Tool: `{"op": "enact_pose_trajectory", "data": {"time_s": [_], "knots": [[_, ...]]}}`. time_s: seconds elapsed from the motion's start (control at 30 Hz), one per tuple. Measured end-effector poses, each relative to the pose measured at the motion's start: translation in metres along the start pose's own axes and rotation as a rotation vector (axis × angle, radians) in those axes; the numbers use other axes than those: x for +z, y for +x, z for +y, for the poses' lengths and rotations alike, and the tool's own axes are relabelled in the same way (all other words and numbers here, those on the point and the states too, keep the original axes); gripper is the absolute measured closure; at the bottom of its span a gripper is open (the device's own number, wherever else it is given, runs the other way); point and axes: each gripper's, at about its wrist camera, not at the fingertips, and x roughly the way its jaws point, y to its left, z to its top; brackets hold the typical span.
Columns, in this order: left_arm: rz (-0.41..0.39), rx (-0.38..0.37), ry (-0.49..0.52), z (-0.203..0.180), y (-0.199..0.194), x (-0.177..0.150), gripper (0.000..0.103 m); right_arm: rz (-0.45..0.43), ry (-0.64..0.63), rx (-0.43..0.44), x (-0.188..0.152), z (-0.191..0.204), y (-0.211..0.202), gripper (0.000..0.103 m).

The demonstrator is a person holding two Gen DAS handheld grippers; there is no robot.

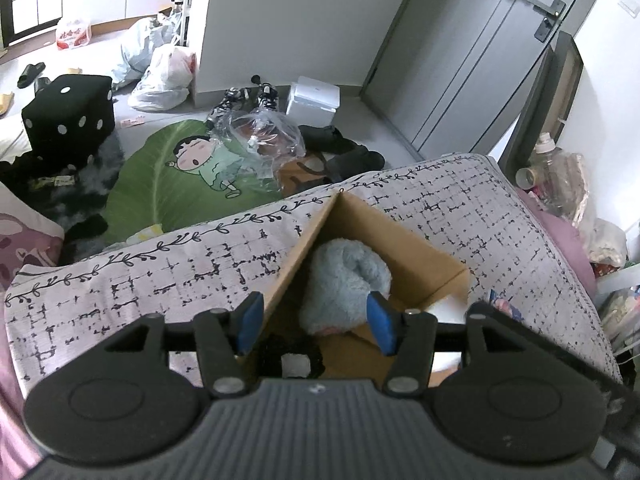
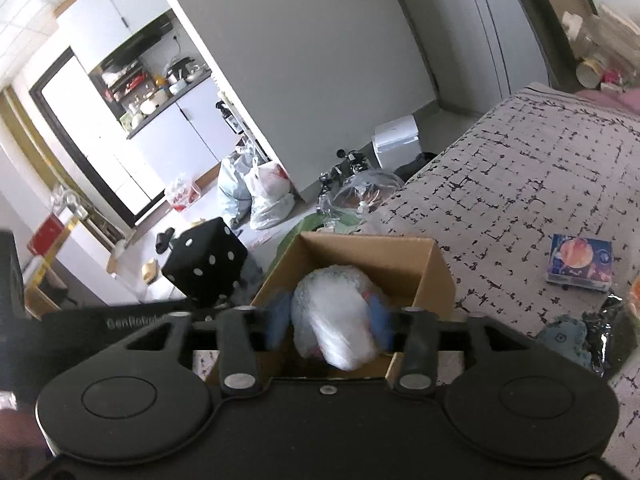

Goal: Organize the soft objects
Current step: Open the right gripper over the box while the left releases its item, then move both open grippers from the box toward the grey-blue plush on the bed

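Note:
A brown cardboard box [image 1: 424,256] stands on the bed with a fluffy light-blue soft toy [image 1: 344,284] inside it. My left gripper [image 1: 316,320] hovers over the near part of the box, open and empty, its blue pads [image 1: 250,322] either side of the toy. In the right wrist view the same box [image 2: 372,252] holds the pale toy [image 2: 336,320]. My right gripper [image 2: 330,320] is above it, its blurred blue pads [image 2: 378,320] close on both sides of the toy. A small blue plush [image 2: 564,340] lies on the bed to the right.
The bed has a grey patterned cover [image 1: 160,272]. A small picture box [image 2: 580,260] lies on it. On the floor are a green leaf rug [image 1: 176,176], a black dice stool [image 1: 68,116], plastic bags [image 1: 164,76], shoes and a white box [image 1: 314,98].

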Motion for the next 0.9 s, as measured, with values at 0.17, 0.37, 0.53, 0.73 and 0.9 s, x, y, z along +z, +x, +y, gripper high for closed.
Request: {"op": "enact_pose_trajectory", "data": {"time_s": [0.17, 0.37, 0.53, 0.73, 0.9], "knots": [[-0.011, -0.007, 0.000, -0.006, -0.013, 0.002, 0.033, -0.010, 0.044, -0.035, 0.013, -0.009, -0.015, 0.039], [-0.020, -0.015, 0.030, -0.021, -0.022, 0.000, 0.019, 0.053, 0.075, -0.120, 0.014, -0.024, -0.027, 0.028], [-0.019, -0.026, 0.031, -0.032, -0.026, -0.005, 0.008, 0.077, 0.079, -0.119, 0.011, -0.030, -0.041, 0.018], [-0.022, -0.021, 0.051, -0.050, -0.034, -0.011, 0.002, 0.062, 0.081, -0.109, 0.013, -0.041, -0.062, 0.010], [-0.017, 0.001, 0.063, -0.067, -0.040, -0.016, 0.000, 0.060, 0.082, -0.100, 0.017, -0.055, -0.076, 0.002]]}}
